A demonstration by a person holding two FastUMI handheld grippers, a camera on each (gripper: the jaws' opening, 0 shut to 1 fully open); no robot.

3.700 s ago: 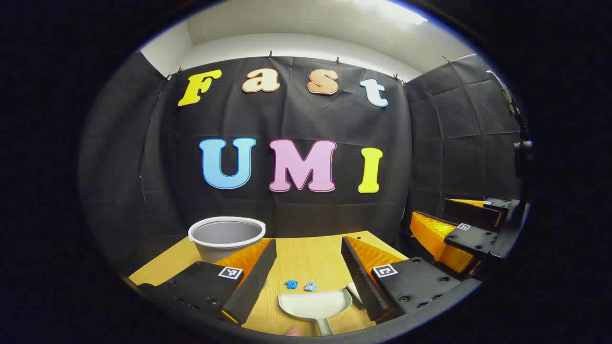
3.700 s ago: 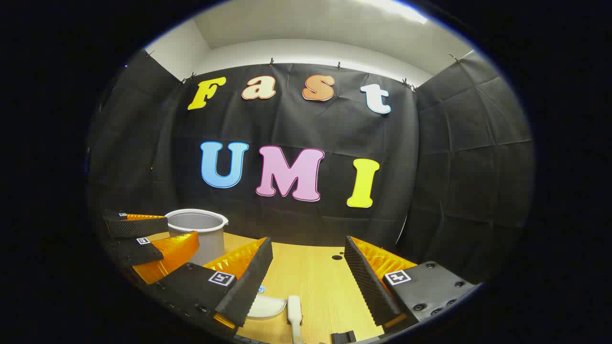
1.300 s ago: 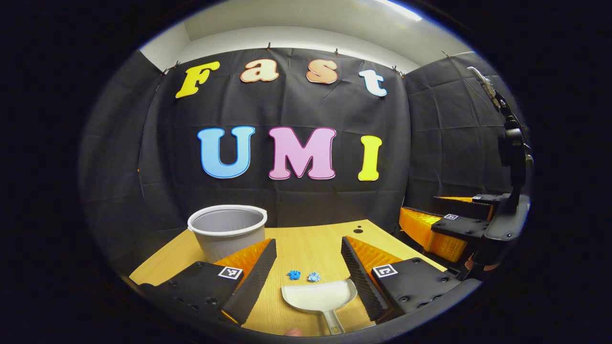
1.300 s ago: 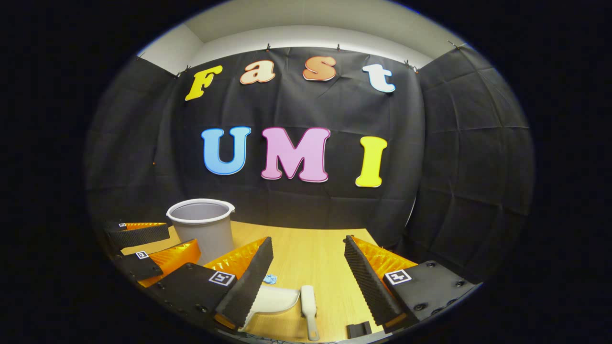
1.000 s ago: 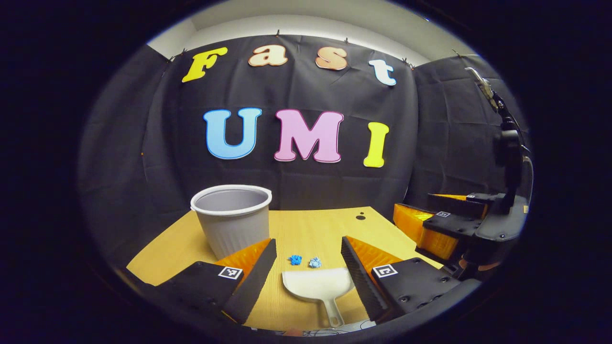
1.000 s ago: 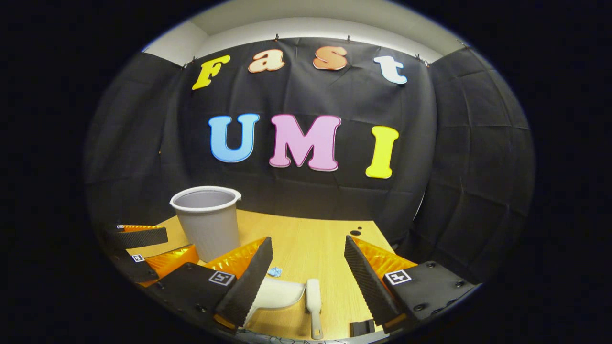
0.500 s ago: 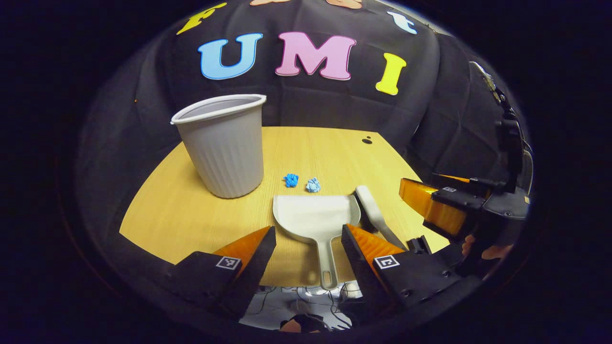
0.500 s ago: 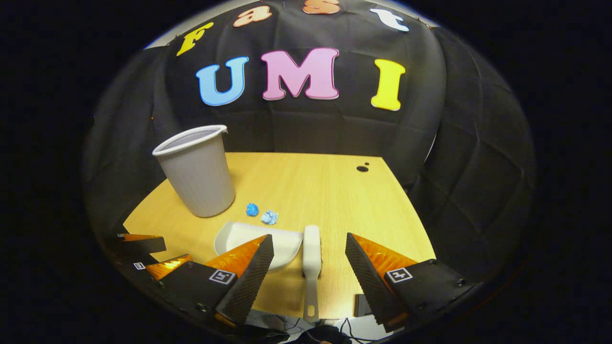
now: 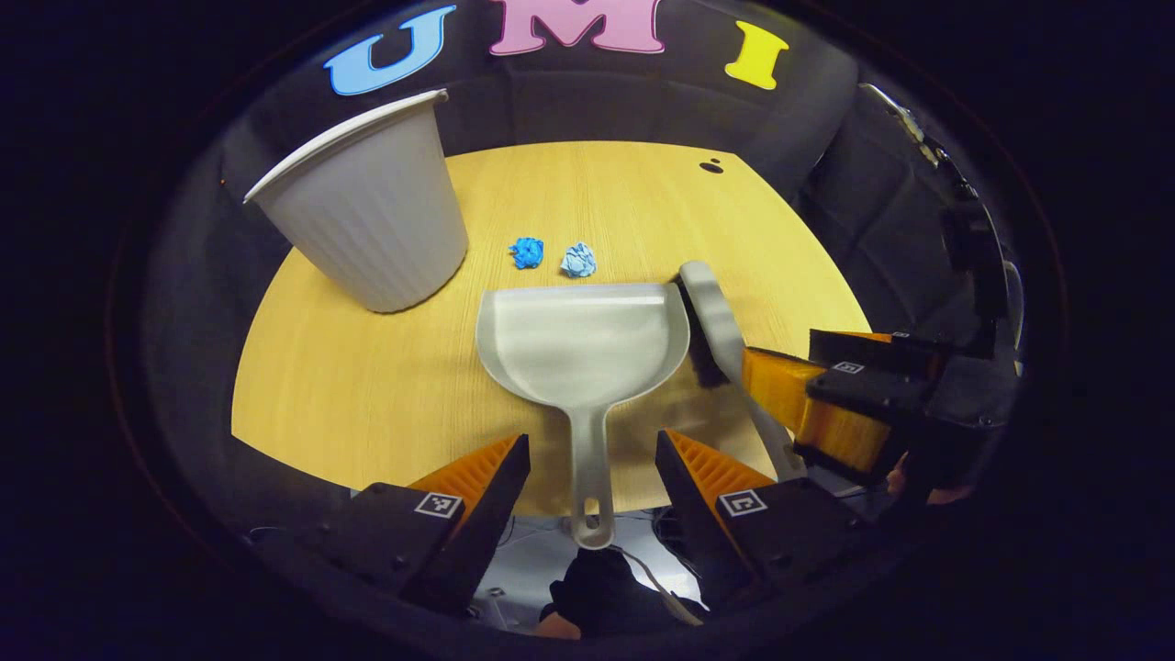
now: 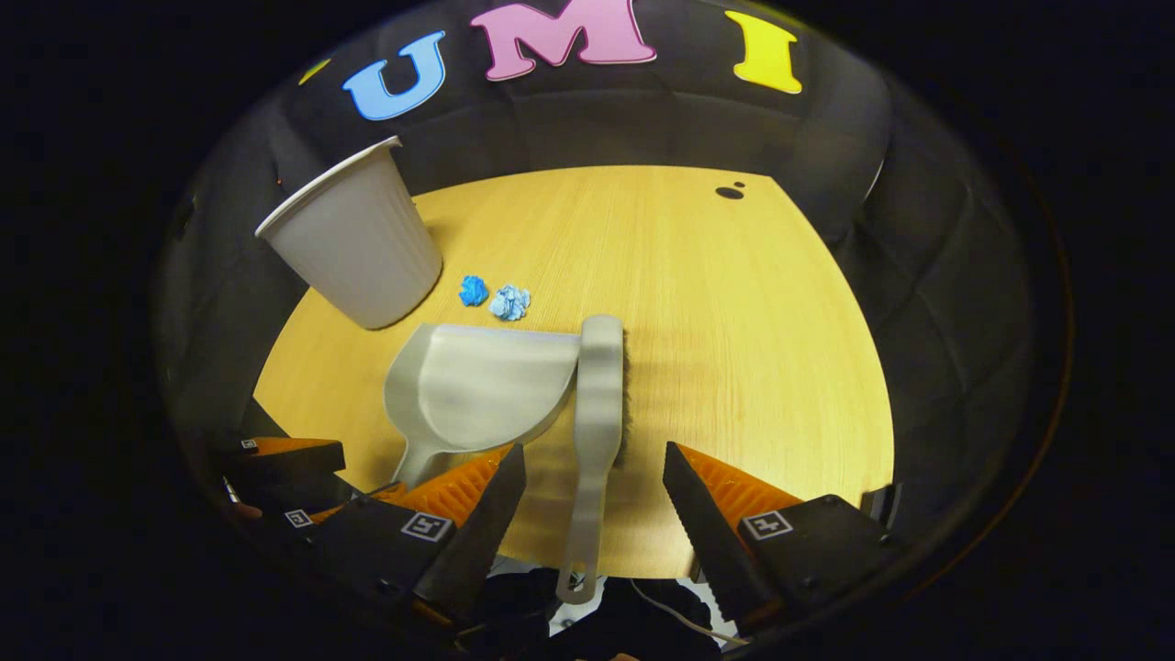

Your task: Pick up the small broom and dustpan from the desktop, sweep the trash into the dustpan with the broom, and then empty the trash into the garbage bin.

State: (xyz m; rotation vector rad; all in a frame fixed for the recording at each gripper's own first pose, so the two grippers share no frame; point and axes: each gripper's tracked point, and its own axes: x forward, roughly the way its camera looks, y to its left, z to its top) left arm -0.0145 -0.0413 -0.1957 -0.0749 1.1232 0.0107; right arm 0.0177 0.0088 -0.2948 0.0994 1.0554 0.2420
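Pale grey plastic, both tools lie flat on the wooden surface (image 9: 367, 386): the dustpan (image 9: 583, 340) with its handle jutting past the near edge, the broom (image 10: 597, 404) just beside it. The left claw (image 9: 587, 496) hangs wide open, its fingers either side of the dustpan handle, gripping nothing. The right claw (image 10: 592, 514) is likewise spread and empty, straddling the broom handle. To my eye each should drop lower, centre on its handle, then close squarely. Two blue paper scraps (image 9: 553, 257) wait beyond the pan's lip, near the grey bin (image 9: 367, 220).
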